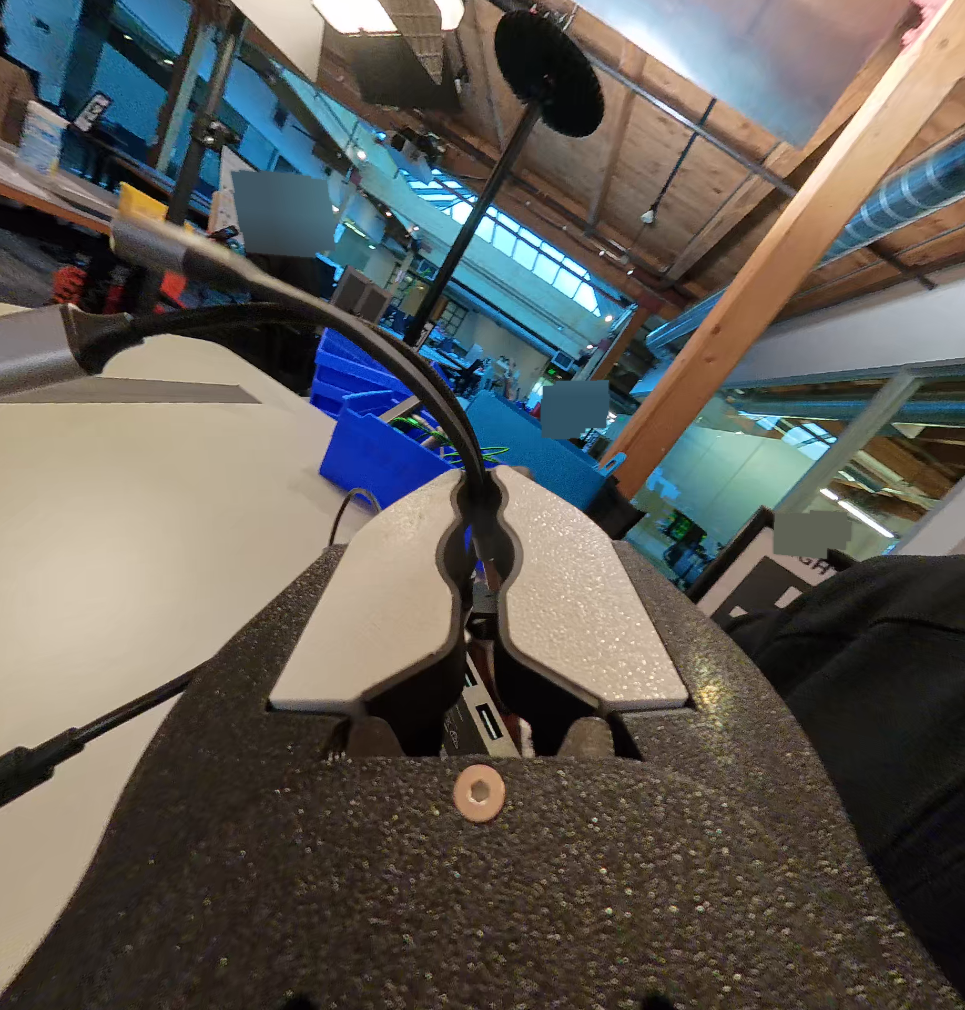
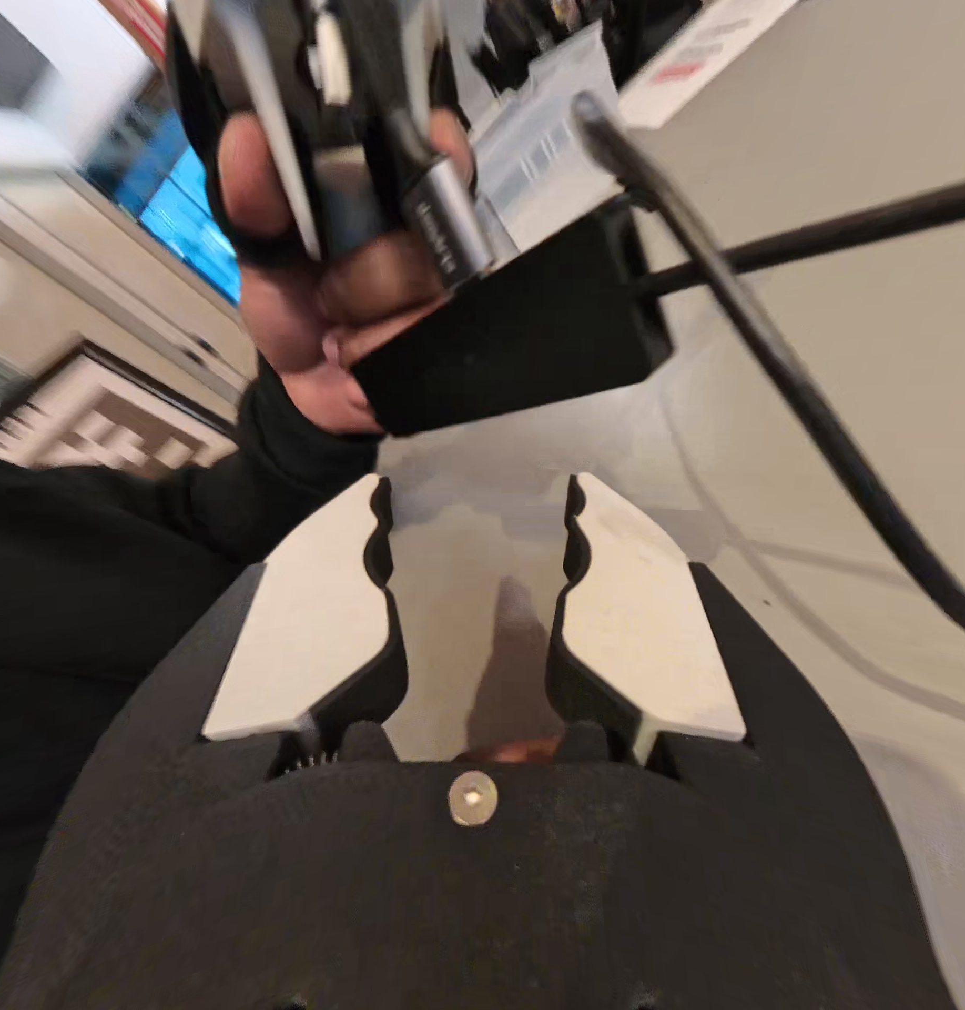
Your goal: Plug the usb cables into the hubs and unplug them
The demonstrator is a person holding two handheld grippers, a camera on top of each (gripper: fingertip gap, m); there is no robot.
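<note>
With my left fingers (image 1: 479,505) clamping a black cable (image 1: 414,366) just behind its plug, which is seated in the black hub (image 2: 515,333) above the worktop (image 2: 797,382), and my right fingers (image 2: 477,486) gaping empty below, a skewed pull is risking a bent plug.

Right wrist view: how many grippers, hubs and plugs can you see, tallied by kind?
Grippers: 2, the right gripper open, the left gripper holding the silver plug.
Hubs: 2, the black hub and the blurred grey hub behind it.
Plugs: 1, the silver plug.
Total: 5
</note>
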